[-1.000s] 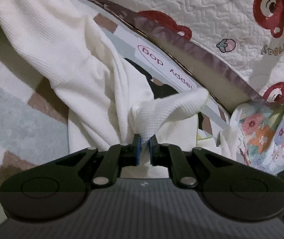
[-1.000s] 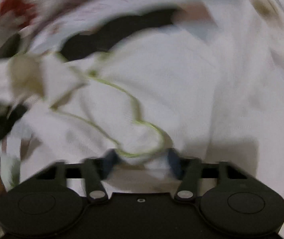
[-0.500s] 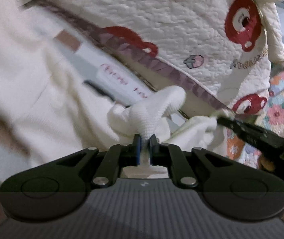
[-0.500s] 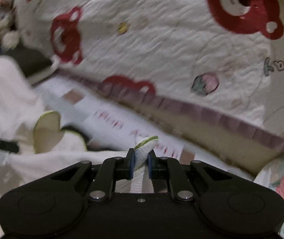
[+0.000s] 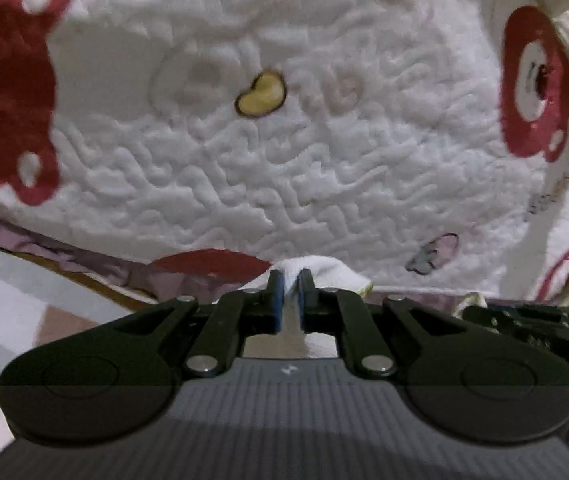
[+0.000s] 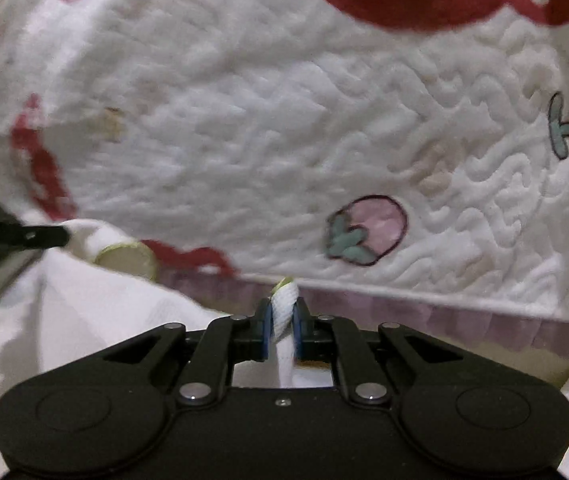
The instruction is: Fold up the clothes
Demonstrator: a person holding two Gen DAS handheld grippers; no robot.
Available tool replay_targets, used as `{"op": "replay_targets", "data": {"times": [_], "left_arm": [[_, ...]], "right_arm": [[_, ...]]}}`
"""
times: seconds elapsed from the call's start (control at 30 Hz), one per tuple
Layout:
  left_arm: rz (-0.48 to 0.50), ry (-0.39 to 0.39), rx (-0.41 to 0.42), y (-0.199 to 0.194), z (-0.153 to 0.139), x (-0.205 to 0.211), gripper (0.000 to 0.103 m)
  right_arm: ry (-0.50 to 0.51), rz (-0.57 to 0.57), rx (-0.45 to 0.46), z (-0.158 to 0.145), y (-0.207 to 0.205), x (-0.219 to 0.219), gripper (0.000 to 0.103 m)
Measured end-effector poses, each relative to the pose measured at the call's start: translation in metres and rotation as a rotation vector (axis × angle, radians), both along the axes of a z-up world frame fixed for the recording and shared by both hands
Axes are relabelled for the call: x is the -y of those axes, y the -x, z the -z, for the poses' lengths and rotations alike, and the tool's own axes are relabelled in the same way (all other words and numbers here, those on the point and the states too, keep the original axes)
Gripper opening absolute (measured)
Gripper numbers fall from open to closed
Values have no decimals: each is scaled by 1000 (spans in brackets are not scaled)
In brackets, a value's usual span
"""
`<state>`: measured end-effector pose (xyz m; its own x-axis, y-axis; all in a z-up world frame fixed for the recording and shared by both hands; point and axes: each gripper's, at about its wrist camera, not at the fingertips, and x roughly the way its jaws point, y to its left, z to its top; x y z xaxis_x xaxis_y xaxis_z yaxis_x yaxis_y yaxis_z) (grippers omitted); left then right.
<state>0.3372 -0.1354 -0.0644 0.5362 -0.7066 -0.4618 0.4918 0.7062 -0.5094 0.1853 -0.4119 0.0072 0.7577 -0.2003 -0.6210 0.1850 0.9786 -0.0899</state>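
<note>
1. Bear-print quilt (image 5: 284, 160) filling the background, striped mat (image 5: 12, 280) down at 8 o'clock in the left view.
2. Left gripper (image 5: 290, 280) nipped tight on a bunch of the white top (image 5: 324, 270). Right gripper (image 6: 283, 312) pinching its green-trimmed edge. Rest of the top sagging at 9 o'clock in the right view.
3. Probably mid-lift, so hold both pinches firm, spread evenly till taut, then lay flat on the mat.

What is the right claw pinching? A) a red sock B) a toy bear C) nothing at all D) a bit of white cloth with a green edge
D: in the right wrist view, the right claw has its blue pads closed on a strip of white garment with a yellow-green trim at its tip, in front of the bear-print quilt.
</note>
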Motion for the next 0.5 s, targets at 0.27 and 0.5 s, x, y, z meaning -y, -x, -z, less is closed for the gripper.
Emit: {"op": "replay_targets", "data": {"times": [0.27, 0.5], "left_arm": [[15, -128, -144, 11, 73, -24, 28], [10, -344, -153, 38, 98, -65, 30]], "right_arm": [[-162, 60, 45, 64, 7, 62, 34], [-228, -159, -2, 77, 102, 32, 51]]}}
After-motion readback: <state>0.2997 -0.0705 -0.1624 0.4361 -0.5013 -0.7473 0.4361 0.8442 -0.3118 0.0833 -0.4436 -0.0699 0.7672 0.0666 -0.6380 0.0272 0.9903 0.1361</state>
